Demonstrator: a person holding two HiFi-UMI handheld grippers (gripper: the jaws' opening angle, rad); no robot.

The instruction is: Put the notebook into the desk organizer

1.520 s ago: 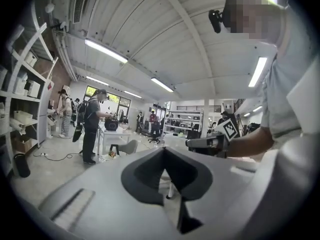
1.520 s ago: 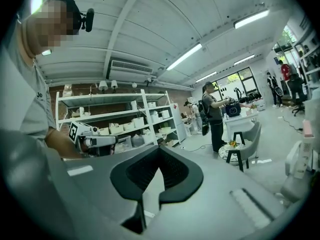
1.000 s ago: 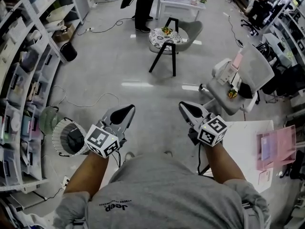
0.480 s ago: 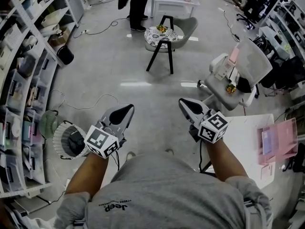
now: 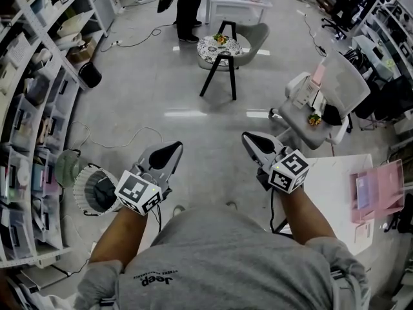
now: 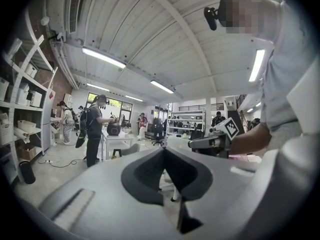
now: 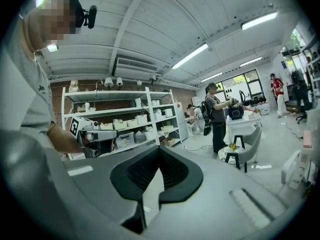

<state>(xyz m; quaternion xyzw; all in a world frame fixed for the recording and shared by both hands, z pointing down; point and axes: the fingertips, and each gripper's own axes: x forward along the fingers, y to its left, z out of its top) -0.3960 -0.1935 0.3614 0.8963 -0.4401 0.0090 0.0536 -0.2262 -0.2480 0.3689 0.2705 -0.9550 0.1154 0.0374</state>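
Note:
Both grippers are held out in front of the person's grey-shirted body, above the bare floor. My left gripper (image 5: 174, 148) is shut and holds nothing; its own view shows the jaws (image 6: 165, 151) meeting at the tip. My right gripper (image 5: 248, 139) is likewise shut and empty (image 7: 159, 151). A pink desk organizer (image 5: 381, 192) stands on the white table (image 5: 329, 186) at the right, well clear of both grippers. A pale flat item shows inside it; I cannot tell whether it is the notebook.
A grey office chair (image 5: 322, 108) stands just beyond the table. A black stool with a patterned seat (image 5: 219, 50) is farther out. A wire waste basket (image 5: 93, 189) and shelving (image 5: 32, 76) line the left. A person (image 5: 187, 5) stands at the far end.
Both grippers keep the same pose, shut and empty. The head view has shifted slightly, so the room has slid a little in the frame.

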